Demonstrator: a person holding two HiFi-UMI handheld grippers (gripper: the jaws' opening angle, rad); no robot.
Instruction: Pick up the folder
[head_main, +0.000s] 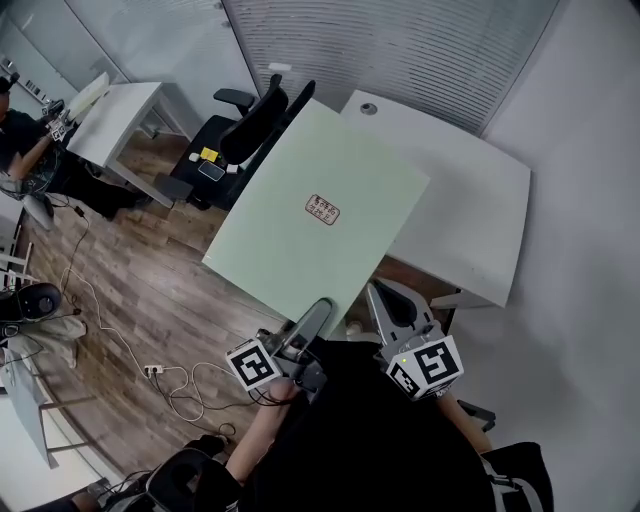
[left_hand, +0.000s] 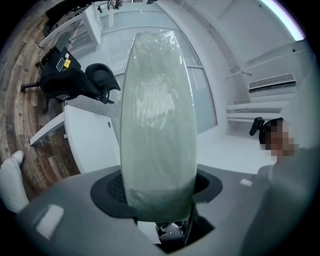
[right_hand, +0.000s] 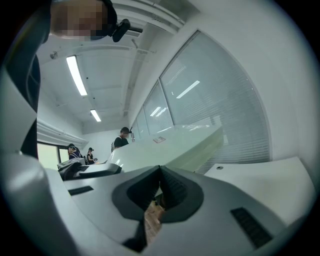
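A large pale green folder (head_main: 320, 210) with a small red-printed label hangs in the air above the wooden floor, tilted, in front of the white desk. My left gripper (head_main: 318, 312) is shut on the folder's near edge. In the left gripper view the folder (left_hand: 157, 115) rises straight out from between the jaws of that gripper (left_hand: 157, 200) and fills the middle. My right gripper (head_main: 378, 295) is beside the folder's near right corner, its jaws closed together with nothing between them. In the right gripper view the folder (right_hand: 170, 147) lies just beyond and above the gripper's (right_hand: 160, 170) tips.
A white desk (head_main: 470, 200) stands behind and to the right of the folder. A black office chair (head_main: 240, 140) is at its left, and another white desk (head_main: 120, 115) further left with a person (head_main: 20, 130) beside it. Cables and a power strip (head_main: 155, 370) lie on the floor.
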